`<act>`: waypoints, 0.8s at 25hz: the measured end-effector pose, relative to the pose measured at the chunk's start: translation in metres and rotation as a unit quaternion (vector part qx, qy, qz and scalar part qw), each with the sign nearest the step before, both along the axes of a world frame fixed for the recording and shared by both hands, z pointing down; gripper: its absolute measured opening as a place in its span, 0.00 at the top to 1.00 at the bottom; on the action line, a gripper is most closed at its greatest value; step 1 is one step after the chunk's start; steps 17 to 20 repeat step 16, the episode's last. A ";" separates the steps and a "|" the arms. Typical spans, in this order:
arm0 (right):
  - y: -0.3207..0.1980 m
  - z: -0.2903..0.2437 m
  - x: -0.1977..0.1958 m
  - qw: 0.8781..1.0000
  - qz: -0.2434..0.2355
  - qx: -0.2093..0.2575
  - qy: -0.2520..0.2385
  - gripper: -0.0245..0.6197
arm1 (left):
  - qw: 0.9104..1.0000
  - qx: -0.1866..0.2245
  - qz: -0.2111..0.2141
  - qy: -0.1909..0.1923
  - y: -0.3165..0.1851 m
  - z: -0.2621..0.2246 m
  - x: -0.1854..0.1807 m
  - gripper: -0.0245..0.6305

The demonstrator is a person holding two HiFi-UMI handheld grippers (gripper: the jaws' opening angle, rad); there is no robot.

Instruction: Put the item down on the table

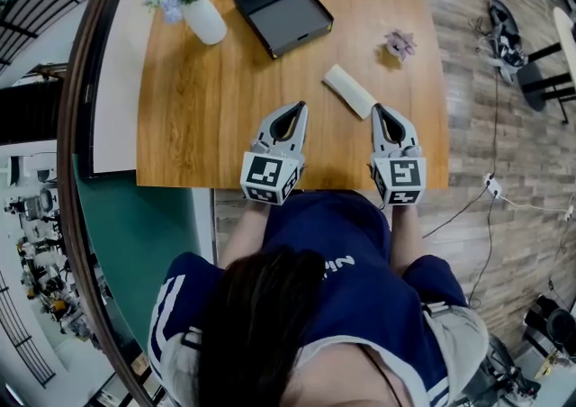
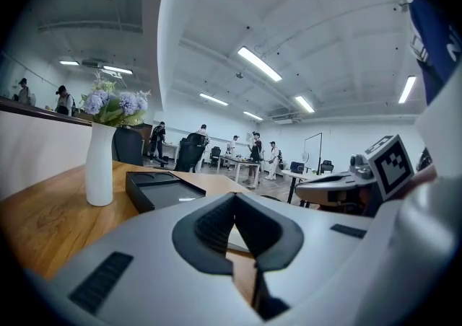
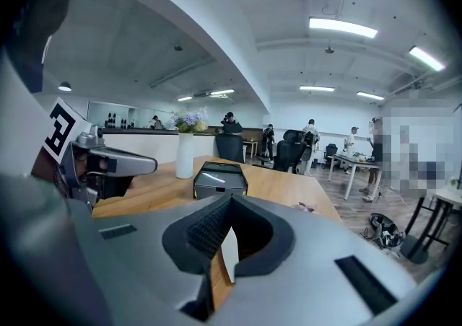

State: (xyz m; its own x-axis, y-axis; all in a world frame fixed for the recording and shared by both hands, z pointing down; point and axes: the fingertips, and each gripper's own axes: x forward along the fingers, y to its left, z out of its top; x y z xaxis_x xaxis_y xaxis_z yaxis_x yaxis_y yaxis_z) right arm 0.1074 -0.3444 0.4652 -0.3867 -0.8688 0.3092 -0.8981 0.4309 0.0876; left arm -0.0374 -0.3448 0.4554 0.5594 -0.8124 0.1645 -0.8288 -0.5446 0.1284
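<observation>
A white flat rectangular item (image 1: 349,90) lies on the wooden table (image 1: 216,117), just beyond and between the two grippers. My left gripper (image 1: 301,106) rests near the table's front edge, shut, with nothing held. My right gripper (image 1: 378,109) sits to the right of it, also shut and empty, its tip close to the item's near end. In the left gripper view the jaws (image 2: 234,197) meet, and a pale sliver of the item (image 2: 235,239) shows through their hollow. The right gripper view shows the same: shut jaws (image 3: 229,199), with the white item (image 3: 229,252) behind them.
A black tray (image 1: 282,11) stands at the far middle of the table. A white vase (image 1: 204,20) with flowers stands to its left. A small purple thing (image 1: 399,43) lies at the far right. Cables and chair legs are on the floor to the right.
</observation>
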 end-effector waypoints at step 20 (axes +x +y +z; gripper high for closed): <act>0.001 0.003 0.006 1.000 -0.002 -0.001 0.003 0.95 | 1.000 -0.011 -0.002 -0.010 0.000 0.007 0.004 0.96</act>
